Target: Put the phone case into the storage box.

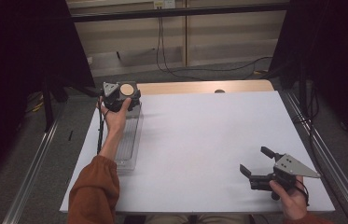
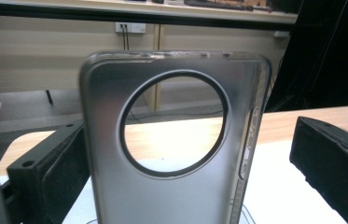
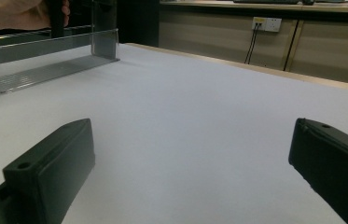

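Your high view: dim room, dark corners, white table (image 1: 199, 140) evenly lit, soft shadows. Your left gripper view: phone case (image 2: 171, 140) near, slightly soft, glare through its round hole.

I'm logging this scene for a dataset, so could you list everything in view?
Clear plastic phone case with round camera hole: one, grey-tinted, standing upright in the rack between the left gripper's open jaws.
Clear plastic slotted rack: one, transparent, left edge of table.
White table: one, wooden far edge.
Wall socket: one, white, back wall.
Left gripper: one, black, at the rack's far end.
Right gripper: one, black, open, empty, near right corner.
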Tool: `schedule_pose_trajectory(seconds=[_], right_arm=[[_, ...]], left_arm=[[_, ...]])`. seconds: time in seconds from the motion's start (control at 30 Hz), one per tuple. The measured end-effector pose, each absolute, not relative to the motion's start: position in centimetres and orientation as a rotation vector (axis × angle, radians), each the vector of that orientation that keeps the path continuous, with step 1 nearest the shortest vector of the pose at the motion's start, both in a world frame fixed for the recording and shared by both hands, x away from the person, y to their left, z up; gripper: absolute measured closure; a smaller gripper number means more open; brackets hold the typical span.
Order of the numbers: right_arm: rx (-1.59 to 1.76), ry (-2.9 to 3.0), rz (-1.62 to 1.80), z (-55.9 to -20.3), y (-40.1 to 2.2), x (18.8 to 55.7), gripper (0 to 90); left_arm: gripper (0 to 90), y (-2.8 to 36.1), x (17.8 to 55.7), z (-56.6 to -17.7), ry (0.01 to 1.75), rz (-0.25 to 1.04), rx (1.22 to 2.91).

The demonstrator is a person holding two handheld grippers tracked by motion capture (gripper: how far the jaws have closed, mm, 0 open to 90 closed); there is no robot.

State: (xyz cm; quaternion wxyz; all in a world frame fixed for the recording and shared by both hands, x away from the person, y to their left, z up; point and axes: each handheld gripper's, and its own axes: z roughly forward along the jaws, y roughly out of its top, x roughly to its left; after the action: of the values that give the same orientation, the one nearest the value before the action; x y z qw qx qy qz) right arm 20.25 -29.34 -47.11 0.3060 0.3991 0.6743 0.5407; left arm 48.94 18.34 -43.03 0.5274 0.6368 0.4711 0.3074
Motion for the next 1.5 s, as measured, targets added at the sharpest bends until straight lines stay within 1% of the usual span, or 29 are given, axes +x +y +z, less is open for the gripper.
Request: schedule_pose_trajectory(seconds=[0.17,0.47,0.93,1.13,1.3,1.5], right_arm=[[1.056,1.787,1.433,-47.1,-29.3,20.2,0.0],[1.054,1.790,1.433,-47.1,-29.4,20.2,0.0],[1.058,1.784,1.439,-47.3,-29.5,20.4,0.0],[1.046,1.786,1.439,-47.2,-29.5,20.5,0.0],[1.052,1.787,1.444,-47.2,-29.5,20.6,0.0],[1.056,1.774,1.440,-47.1,-29.4,20.5,0.0]], left_arm=[[1.3,18.4,48.4,-42.9,1.131,0.756,1.525],[1.3,19.0,47.6,-42.2,1.090,0.750,1.499],[1.3,18.6,45.9,-41.7,1.043,0.778,1.503],[1.3,19.0,45.1,-42.0,1.030,0.751,1.484],[1.4,19.5,44.5,-42.2,1.032,0.759,1.485],[1.4,19.6,43.1,-42.0,0.992,0.736,1.484]])
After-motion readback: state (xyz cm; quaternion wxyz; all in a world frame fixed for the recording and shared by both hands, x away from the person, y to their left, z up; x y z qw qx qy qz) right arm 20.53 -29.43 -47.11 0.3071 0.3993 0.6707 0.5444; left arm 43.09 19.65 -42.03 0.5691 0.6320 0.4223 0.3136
